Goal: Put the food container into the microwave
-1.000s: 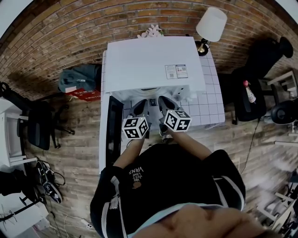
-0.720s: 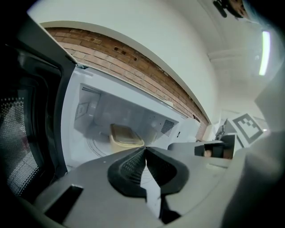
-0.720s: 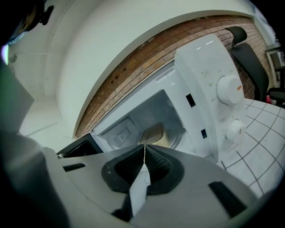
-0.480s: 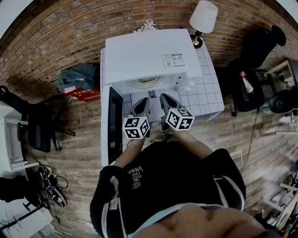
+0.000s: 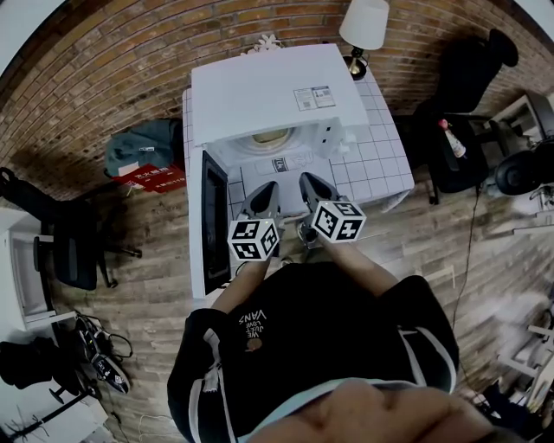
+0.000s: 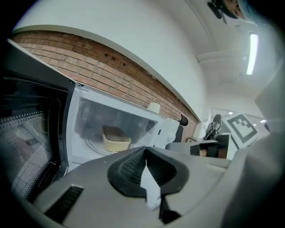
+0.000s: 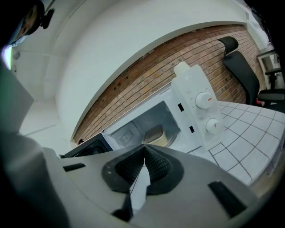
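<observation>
A cream food container (image 6: 116, 137) (image 7: 156, 134) (image 5: 271, 138) sits on the turntable inside the white microwave (image 5: 277, 93), whose black door (image 5: 212, 221) hangs open to the left. My left gripper (image 5: 264, 195) (image 6: 144, 149) and right gripper (image 5: 310, 186) (image 7: 144, 148) are side by side in front of the microwave opening, clear of the container. Both are shut with jaws pressed together and nothing between them.
The microwave stands on a white tiled table (image 5: 381, 164). Its control panel with two knobs (image 7: 204, 100) is on the right. A lamp (image 5: 363, 26) stands at the table's far corner. Chairs (image 5: 74, 251) and a dark bag (image 5: 143, 143) are on the wooden floor.
Both grippers have drawn back from the microwave toward me, and the container inside has come into view. The jaws stay shut.
</observation>
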A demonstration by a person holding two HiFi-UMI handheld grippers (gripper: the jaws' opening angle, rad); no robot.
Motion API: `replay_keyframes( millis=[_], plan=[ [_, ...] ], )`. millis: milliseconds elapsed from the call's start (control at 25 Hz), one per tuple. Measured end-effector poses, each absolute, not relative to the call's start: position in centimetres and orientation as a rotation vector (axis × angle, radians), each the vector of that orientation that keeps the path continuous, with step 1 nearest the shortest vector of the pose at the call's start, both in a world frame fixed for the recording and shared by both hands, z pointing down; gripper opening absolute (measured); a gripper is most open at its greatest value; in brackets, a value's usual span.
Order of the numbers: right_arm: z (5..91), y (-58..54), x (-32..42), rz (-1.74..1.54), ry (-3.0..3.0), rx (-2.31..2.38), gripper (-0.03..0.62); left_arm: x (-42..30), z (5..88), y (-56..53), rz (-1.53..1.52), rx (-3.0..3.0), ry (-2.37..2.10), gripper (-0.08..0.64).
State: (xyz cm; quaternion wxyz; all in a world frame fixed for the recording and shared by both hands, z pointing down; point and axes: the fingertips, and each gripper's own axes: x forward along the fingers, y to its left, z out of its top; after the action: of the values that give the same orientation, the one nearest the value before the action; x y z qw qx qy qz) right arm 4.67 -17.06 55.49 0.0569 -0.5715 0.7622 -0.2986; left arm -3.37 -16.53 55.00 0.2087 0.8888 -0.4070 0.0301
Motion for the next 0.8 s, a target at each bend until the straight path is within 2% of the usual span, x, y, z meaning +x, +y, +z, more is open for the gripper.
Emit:
replay_keyframes(
  millis=[800],
  plan=[
    [55.1, -12.0, 5.2, -0.879, 2.281, -1.786, 0.005, -5.3, 53.8, -11.3, 0.078, 2.513, -1.117, 0.012]
  ],
)
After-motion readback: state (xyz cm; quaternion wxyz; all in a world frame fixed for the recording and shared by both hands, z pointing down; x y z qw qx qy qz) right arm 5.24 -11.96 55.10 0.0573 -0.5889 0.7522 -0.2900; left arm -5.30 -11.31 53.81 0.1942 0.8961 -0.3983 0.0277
